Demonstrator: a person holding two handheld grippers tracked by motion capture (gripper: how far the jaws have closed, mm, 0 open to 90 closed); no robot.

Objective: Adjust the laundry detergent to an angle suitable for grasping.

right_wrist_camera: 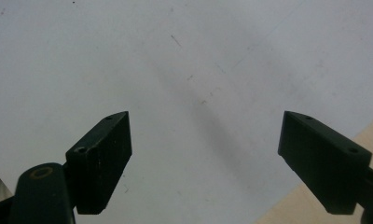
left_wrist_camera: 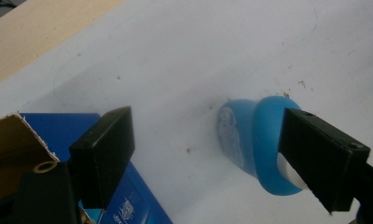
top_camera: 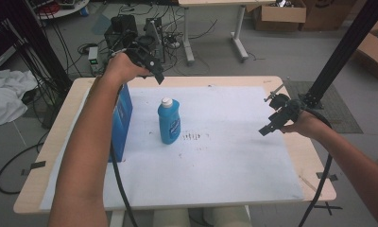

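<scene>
A blue bottle [top_camera: 168, 122] with a white cap stands upright near the middle of the white sheet [top_camera: 225, 156]. A blue carton [top_camera: 122, 120] with an open top stands at the sheet's left edge. My left gripper [top_camera: 154, 71] hovers high above the back left of the table, jaws wide apart and empty. In the left gripper view the bottle [left_wrist_camera: 254, 140] lies far below between the jaws and the carton [left_wrist_camera: 58, 140] sits at lower left. My right gripper [top_camera: 268, 126] hangs open over the sheet's right side, with bare sheet [right_wrist_camera: 198, 84] between its jaws.
The wooden table [top_camera: 55, 137] ends close behind the sheet. Dark specks [top_camera: 193, 137] mark the sheet right of the bottle. A black upright post [top_camera: 338, 52] rises at the back right. Cables and equipment [top_camera: 130, 33] crowd the floor behind.
</scene>
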